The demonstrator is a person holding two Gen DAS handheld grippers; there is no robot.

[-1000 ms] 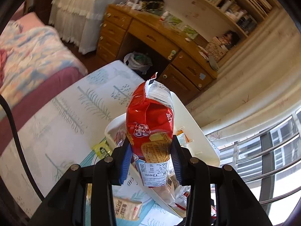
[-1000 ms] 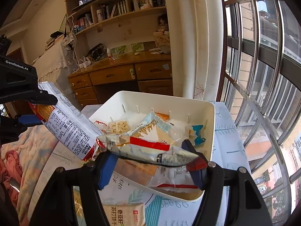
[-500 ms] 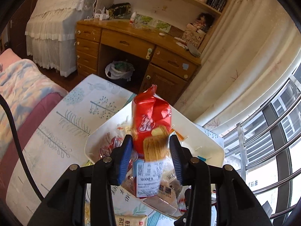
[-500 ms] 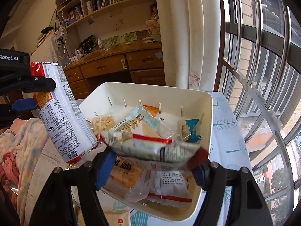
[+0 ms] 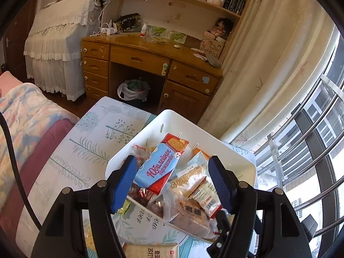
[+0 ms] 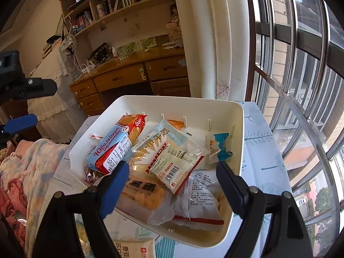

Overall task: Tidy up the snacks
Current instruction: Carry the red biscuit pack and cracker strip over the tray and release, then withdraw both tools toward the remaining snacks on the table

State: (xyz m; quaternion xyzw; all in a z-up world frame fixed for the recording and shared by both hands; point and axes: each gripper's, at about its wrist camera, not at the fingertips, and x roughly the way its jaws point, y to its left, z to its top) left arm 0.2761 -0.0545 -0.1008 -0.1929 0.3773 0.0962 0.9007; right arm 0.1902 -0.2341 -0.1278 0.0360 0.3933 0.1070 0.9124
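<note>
A white bin point(image 5: 243, 157) point(image 6: 237, 129) on the patterned tablecloth holds several snack packs. A red and light-blue biscuit pack point(image 5: 161, 164) point(image 6: 117, 144) lies on top at the bin's left side. A white pack with a red edge and barcode point(image 6: 175, 164) lies on the pile in the middle. My left gripper point(image 5: 172, 182) is open and empty above the bin's near left edge. My right gripper point(image 6: 172, 185) is open and empty above the bin's near edge. The left gripper's fingers point(image 6: 20, 122) show at the far left of the right wrist view.
A beige cracker pack point(image 5: 150, 250) point(image 6: 135, 248) lies on the tablecloth point(image 5: 90, 150) in front of the bin. A bed with a quilt point(image 5: 23, 111) is at the left. A wooden desk point(image 5: 150, 62) stands behind the table, windows point(image 6: 301, 86) at the right.
Both grippers have opened. The left let go of the red biscuit pack, which now lies in the bin. The right let go of the white and red pack, now on the pile.
</note>
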